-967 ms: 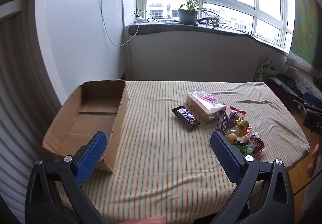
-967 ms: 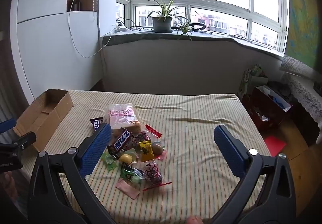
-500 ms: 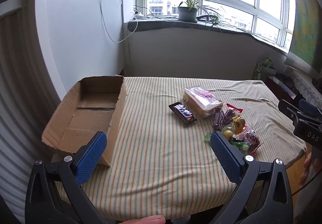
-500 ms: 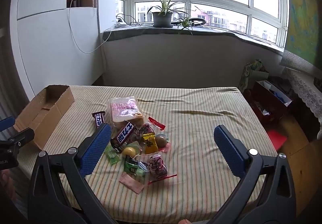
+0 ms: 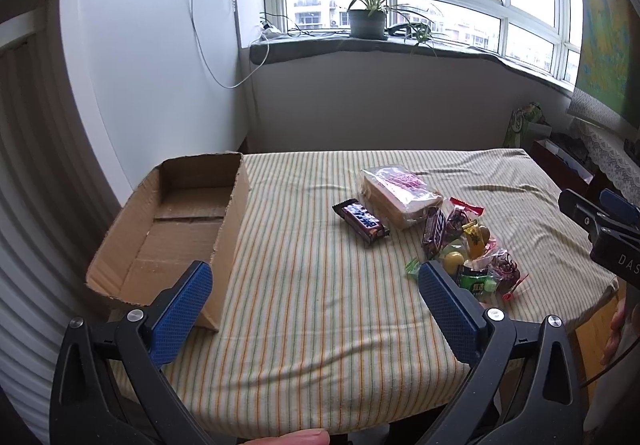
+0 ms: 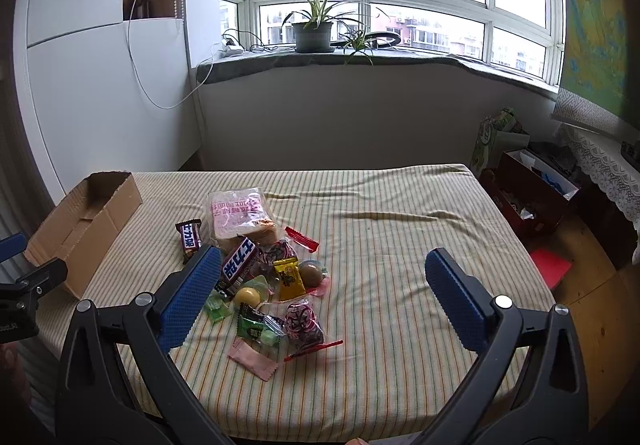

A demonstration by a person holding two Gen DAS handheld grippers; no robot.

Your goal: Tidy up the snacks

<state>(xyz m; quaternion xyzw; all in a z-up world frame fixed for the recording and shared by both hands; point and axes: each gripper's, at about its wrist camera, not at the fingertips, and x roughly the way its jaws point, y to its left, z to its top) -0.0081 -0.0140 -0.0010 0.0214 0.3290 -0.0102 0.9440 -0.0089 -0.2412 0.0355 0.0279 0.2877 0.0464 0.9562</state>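
Observation:
An open cardboard box (image 5: pixel 180 229) lies empty at the table's left end; it also shows in the right wrist view (image 6: pixel 84 221). A pile of snacks (image 6: pixel 272 277) sits mid-table: a bagged bread loaf (image 6: pixel 240 219), a dark chocolate bar (image 6: pixel 190 237), a second bar (image 6: pixel 238 265), a yellow packet (image 6: pixel 289 279) and small candies. In the left wrist view the pile (image 5: pixel 464 245) lies right of centre, with the bread (image 5: pixel 398 195) and bar (image 5: pixel 362 221). My left gripper (image 5: pixel 314 305) is open and empty above the table's near edge. My right gripper (image 6: pixel 322 293) is open and empty, above the pile's near side.
The table (image 6: pixel 400 245) has a striped cloth and ends close in front of me. A white cabinet (image 5: pixel 152 85) stands left. A windowsill with a potted plant (image 6: pixel 314 31) is behind. Bags and a red box (image 6: pixel 532 197) sit on the floor at right.
Both grippers have pulled back and risen, so the table looks smaller and its near edge shows. The snacks and box have not moved. Both stay open.

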